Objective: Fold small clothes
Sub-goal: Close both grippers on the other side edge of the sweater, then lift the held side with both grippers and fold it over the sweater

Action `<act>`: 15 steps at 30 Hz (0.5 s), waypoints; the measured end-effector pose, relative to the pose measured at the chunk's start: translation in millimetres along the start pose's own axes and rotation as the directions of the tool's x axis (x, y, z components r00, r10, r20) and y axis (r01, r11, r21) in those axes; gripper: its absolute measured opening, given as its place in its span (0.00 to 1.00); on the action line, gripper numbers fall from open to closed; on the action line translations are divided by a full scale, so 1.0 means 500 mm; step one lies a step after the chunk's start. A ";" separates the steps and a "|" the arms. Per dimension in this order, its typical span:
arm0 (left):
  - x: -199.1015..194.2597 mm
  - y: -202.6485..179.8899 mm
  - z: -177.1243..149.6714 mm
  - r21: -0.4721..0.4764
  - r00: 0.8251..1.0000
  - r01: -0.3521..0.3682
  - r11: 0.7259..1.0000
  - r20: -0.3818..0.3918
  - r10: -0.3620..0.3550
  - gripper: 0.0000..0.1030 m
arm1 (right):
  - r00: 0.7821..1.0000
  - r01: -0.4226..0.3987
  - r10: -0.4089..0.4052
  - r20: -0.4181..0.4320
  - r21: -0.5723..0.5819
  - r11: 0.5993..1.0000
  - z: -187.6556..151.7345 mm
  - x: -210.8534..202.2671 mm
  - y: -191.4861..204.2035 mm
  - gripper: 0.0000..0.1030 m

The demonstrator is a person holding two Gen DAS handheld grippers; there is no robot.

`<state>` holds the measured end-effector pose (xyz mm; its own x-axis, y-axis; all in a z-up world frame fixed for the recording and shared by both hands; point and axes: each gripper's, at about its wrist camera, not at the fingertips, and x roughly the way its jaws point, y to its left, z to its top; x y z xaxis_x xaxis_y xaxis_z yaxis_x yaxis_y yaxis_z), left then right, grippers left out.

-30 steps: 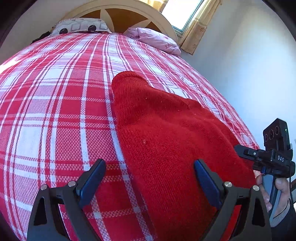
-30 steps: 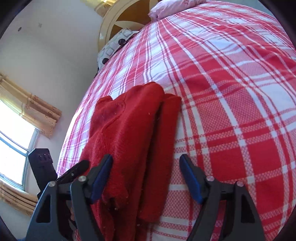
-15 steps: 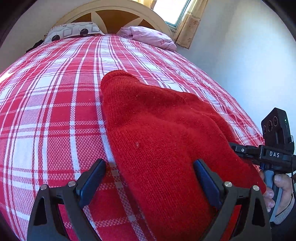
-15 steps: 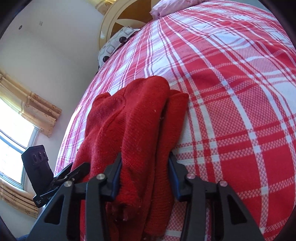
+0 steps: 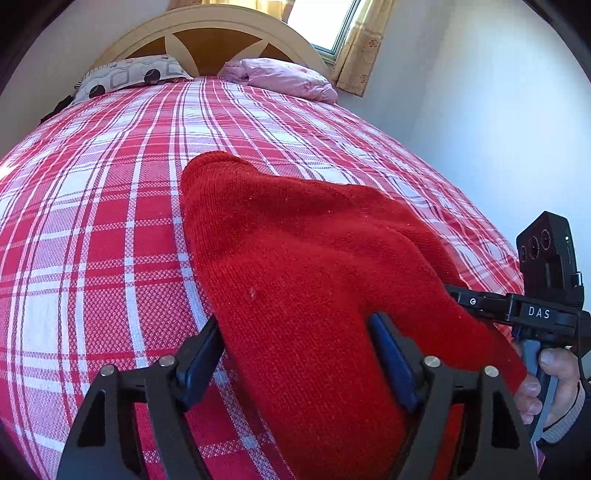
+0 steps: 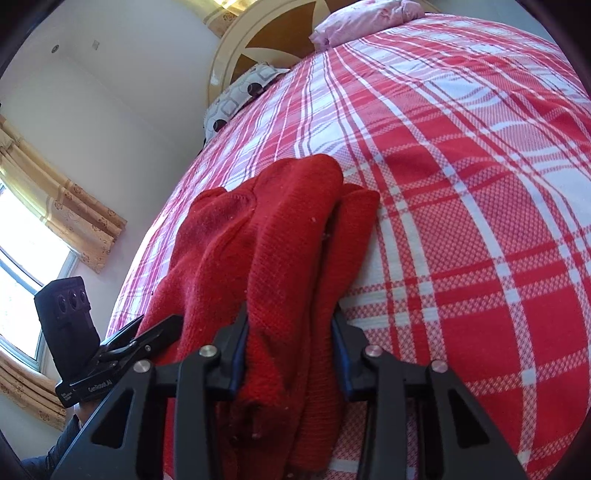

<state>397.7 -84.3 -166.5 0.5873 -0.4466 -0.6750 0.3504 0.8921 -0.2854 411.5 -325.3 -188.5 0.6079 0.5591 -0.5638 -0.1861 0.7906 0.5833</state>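
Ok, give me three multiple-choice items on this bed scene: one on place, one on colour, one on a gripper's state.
1. Where does the red knit garment lie?
A. on the plaid bedspread
B. on a chair
C. on the floor

2. What colour is the bundle by the curtain at the bed's head?
A. green
B. pink
C. black

3. The right gripper is:
A. wide open over bare bedspread
B. out of view
C. closed on the garment

Answers: 1 A, plaid shows all around the garment; 2 B, the pink bundle lies beside the headboard; 3 C, both pads press bunched knit.

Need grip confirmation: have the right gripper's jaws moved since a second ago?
Yes. The right gripper has just been closing inward, its jaws now pinching the red knitted garment.
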 end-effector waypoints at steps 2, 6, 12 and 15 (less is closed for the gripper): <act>-0.002 -0.001 0.001 0.004 1.000 0.005 1.000 0.005 -0.005 0.70 | 1.000 -0.006 0.006 0.000 0.001 1.000 -0.001 0.001 -0.001 0.40; -0.004 -0.009 0.001 0.025 1.000 -0.005 1.000 0.013 0.004 0.64 | 1.000 -0.005 0.005 0.002 0.000 1.000 -0.001 0.001 0.001 0.39; -0.017 -0.018 0.004 0.051 0.999 -0.024 0.998 0.035 0.022 0.46 | 0.999 0.034 -0.033 0.017 -0.037 0.999 -0.002 -0.006 0.022 0.33; -0.028 -0.024 0.005 0.062 0.998 -0.041 0.997 0.041 0.038 0.43 | 0.997 0.067 -0.065 0.034 -0.069 0.995 -0.002 -0.019 0.047 0.32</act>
<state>387.0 -88.8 -151.8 0.6295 -0.4146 -0.6571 0.3710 0.9035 -0.2147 400.6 -312.0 -169.9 0.6444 0.4981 -0.5802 -0.1977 0.8414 0.5029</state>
